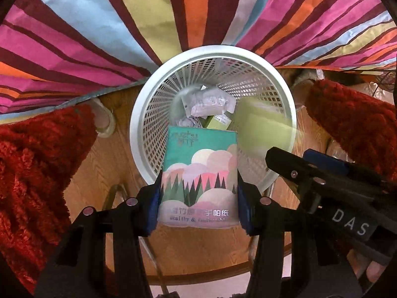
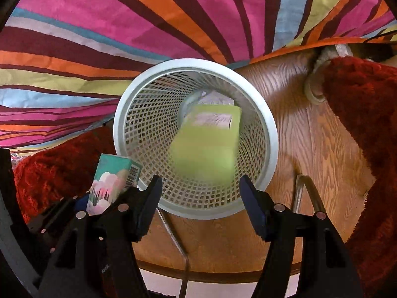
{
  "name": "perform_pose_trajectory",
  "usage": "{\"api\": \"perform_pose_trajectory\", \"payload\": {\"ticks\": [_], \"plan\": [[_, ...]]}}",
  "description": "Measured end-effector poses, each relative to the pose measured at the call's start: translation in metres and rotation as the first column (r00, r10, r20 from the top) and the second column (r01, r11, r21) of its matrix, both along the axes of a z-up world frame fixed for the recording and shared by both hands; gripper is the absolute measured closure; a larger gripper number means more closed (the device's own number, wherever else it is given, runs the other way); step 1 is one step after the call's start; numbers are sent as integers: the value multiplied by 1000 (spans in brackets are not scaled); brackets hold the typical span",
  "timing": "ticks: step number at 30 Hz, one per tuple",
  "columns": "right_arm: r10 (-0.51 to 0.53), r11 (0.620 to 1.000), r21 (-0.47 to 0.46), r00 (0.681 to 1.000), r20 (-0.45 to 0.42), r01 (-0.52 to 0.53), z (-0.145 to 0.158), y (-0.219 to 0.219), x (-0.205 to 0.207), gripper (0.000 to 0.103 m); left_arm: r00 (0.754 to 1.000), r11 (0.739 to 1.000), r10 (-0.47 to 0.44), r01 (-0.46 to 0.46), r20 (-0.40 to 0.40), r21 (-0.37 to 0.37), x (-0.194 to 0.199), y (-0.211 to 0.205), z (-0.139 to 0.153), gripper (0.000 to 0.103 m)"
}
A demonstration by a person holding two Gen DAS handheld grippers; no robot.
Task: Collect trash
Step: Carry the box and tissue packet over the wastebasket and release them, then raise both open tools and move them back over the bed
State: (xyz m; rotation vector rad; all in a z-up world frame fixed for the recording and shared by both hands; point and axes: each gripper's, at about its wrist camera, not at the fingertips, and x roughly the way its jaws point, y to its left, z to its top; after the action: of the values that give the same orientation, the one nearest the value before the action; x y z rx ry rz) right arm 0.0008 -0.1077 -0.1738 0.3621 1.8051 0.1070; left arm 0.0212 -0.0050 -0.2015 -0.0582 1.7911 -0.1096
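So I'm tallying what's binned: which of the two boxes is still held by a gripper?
The teal box, clamped in the left gripper over the basket. The green box is blurred, free inside the basket.

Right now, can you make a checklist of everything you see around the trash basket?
Surface: wooden floor, bare beside the basket.
Job's things: white mesh basket holding crumpled wrappers; blurred green box inside the basket opening; teal tissue pack above the rim.
Clutter: red fuzzy fabric on both sides.
Grippers: left gripper jaws shut on the tissue pack; right gripper jaws open, nothing between them.
Cables: nothing seen.
Surroundings: striped cloth behind the basket.
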Motion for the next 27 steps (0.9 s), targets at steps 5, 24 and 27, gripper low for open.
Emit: {"api": "perform_pose_trajectory", "payload": {"ticks": [5, 24, 27], "plan": [[9, 1000, 9, 1000, -2, -9, 0, 3, 0, 41, 999, 1000, 6, -6, -36, 9, -2, 0, -8, 42], [-31, 999, -29, 997, 77, 33, 18, -3, 3, 40, 998, 999, 35, -37, 52, 39, 1, 6, 11, 19], [-34, 999, -30, 989, 141, 38, 33, -5, 4, 39, 993, 998, 33, -38, 116, 41, 2, 6, 25, 19]]}}
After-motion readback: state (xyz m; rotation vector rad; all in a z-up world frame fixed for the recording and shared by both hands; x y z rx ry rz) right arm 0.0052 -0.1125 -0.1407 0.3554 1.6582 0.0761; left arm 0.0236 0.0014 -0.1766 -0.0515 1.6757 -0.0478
